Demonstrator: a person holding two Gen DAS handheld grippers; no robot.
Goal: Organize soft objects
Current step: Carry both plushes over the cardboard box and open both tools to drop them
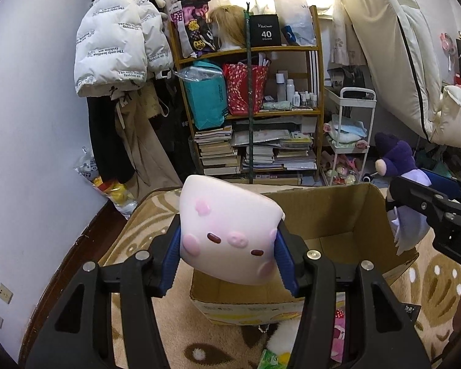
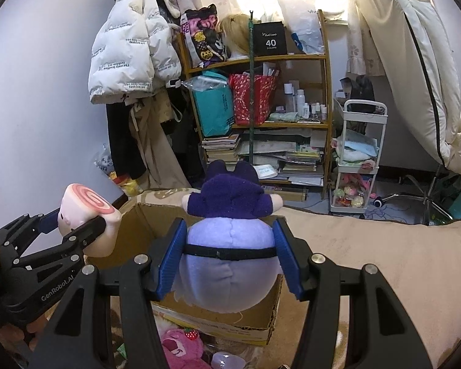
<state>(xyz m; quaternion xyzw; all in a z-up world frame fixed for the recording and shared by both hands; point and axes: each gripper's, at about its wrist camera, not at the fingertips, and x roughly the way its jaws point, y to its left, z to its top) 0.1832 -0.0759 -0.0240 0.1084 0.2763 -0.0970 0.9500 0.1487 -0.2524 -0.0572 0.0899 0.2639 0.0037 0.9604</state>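
My left gripper (image 1: 227, 255) is shut on a pale pink pig-face squishy toy (image 1: 227, 230) and holds it above the near edge of an open cardboard box (image 1: 329, 215). The toy also shows in the right wrist view (image 2: 87, 215), at the left beside the box. My right gripper (image 2: 229, 255) is shut on a purple and lavender plush doll (image 2: 230, 246) and holds it over the box (image 2: 138, 230). The doll shows at the right of the left wrist view (image 1: 396, 160), beyond the box's right wall.
The box stands on a beige patterned rug (image 1: 156, 215). More soft toys lie in front of it: a pink plush (image 2: 178, 347) and a white one (image 1: 282, 338). A crowded bookshelf (image 1: 249, 107), hanging coats (image 1: 120, 46) and a white cart (image 1: 350, 135) stand behind.
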